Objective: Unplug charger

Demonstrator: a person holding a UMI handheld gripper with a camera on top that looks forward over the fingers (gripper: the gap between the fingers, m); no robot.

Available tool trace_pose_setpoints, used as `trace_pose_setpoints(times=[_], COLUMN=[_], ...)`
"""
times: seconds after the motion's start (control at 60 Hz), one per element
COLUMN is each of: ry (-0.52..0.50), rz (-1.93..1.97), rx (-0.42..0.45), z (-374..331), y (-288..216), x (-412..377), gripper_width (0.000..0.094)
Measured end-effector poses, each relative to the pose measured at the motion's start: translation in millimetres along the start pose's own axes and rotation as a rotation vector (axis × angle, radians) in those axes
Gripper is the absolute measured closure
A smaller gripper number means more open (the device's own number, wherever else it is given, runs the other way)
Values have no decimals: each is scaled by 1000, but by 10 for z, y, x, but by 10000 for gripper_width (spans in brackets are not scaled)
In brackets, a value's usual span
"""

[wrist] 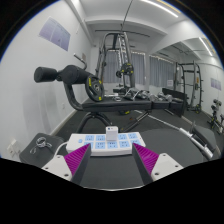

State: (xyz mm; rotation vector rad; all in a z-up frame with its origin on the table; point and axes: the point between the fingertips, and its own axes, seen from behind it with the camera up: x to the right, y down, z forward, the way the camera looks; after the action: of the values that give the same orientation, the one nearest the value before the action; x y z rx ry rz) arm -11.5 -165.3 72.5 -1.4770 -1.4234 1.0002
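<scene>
A white power strip (108,142) with blue-marked sockets lies on a dark surface (112,172), just ahead of my fingers. A small white charger (112,131) stands plugged into its far side. My gripper (112,160) is open and empty; the magenta pads (76,157) stand wide apart on either side of the near edge of the strip, without touching it. Nothing is between the fingers but the dark surface.
This is a gym room. A black exercise machine with a padded handle (62,74) rises to the left. A weight bench and racks (150,98) stand beyond the strip. Black cables (168,125) run off to the right.
</scene>
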Motion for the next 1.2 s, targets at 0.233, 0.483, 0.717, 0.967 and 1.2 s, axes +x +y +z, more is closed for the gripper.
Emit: trace_pose_setpoints(times=[0.233,0.483,0.717,0.967,1.2], ry=[17,24,-11,-18,49], rz=[15,17,-39,-24,54], rx=[-18,-42,-47,48,128], z=[769,1331,1577,1554,1215], y=[-60,-22,4,-321,-1138], x=[40,81,-50,8,873], gripper_width=[79,76,94,714,717])
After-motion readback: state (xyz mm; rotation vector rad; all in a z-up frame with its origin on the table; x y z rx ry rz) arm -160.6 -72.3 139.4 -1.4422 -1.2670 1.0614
